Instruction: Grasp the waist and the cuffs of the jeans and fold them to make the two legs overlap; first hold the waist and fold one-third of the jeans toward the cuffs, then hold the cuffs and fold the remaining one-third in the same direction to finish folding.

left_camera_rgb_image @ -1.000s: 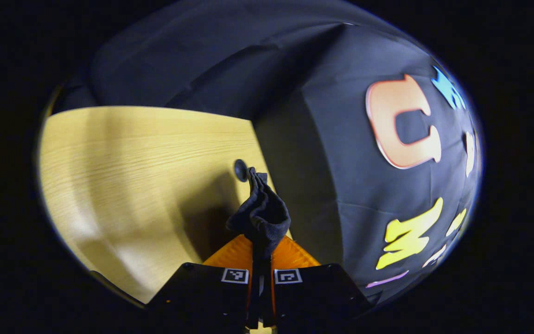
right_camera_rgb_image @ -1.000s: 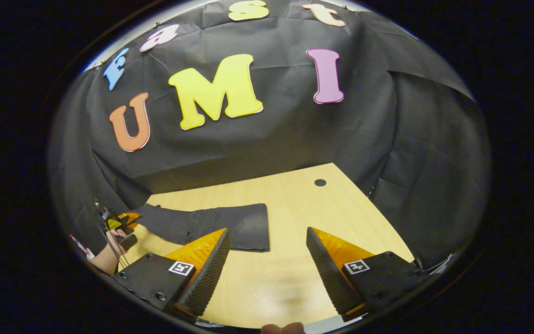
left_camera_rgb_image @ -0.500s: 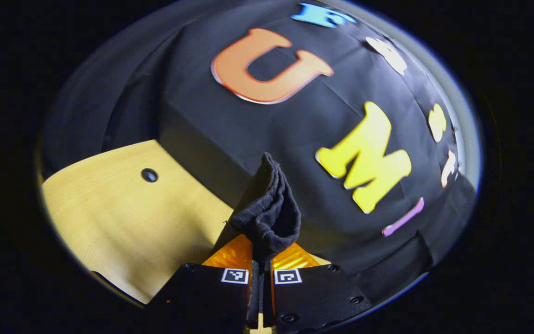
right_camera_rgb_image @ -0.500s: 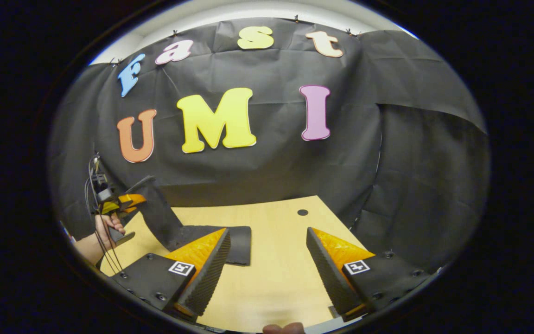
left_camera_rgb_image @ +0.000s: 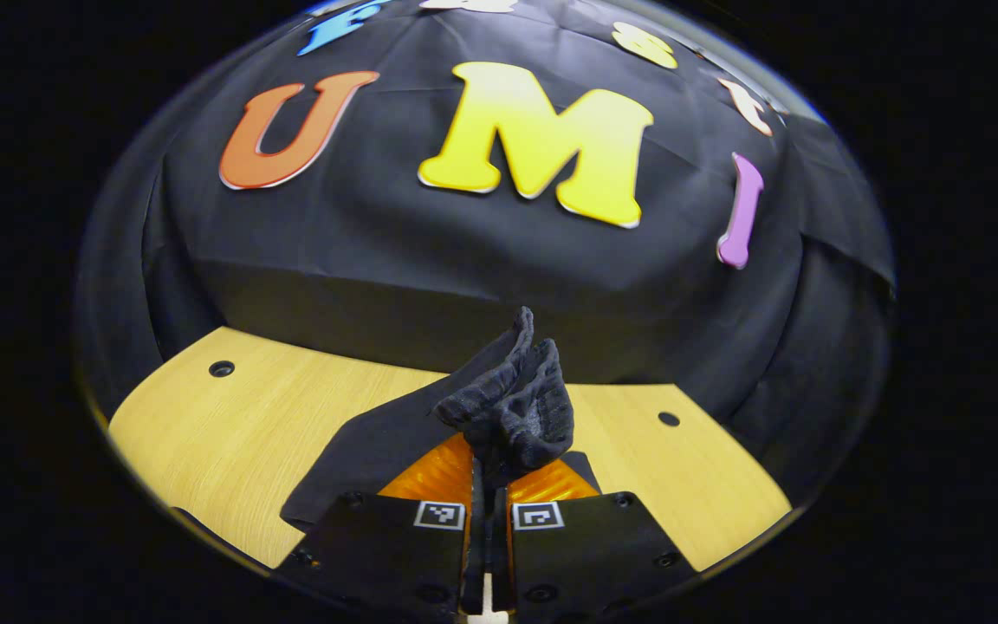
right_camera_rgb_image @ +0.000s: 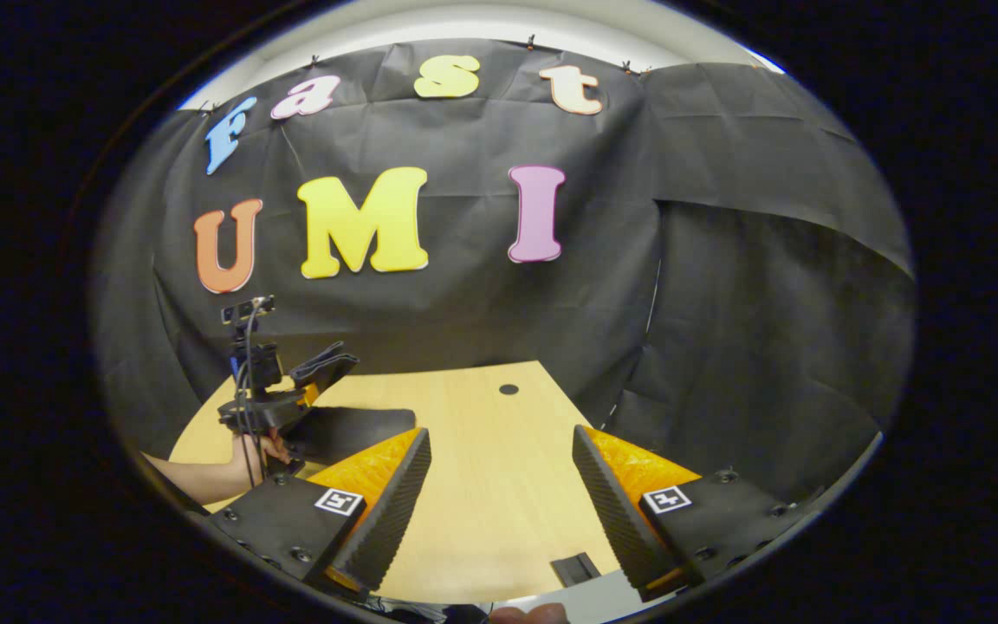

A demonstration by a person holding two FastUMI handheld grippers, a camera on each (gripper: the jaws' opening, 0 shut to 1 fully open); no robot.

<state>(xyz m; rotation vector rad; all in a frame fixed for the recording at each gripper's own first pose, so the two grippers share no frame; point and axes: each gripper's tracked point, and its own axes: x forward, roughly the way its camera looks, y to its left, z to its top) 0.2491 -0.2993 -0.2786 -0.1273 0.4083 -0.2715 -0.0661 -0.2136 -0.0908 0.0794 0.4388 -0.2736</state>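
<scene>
Clearly the jeans [left_camera_rgb_image: 352,451] are soft, floppy cloth: the left gripper [left_camera_rgb_image: 489,472] is clamped on a bunched end of them, lifted above the bench [left_camera_rgb_image: 222,425], the rest draping down onto the wood. The right gripper [right_camera_rgb_image: 499,485] hangs with its fingers apart, holding nothing. I'd pinch thick hemmed edges, since the loose middle would probably sag.

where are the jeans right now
The jeans are bunched between the left gripper fingers, lifted above the wooden table, with the rest trailing down onto it.
</scene>
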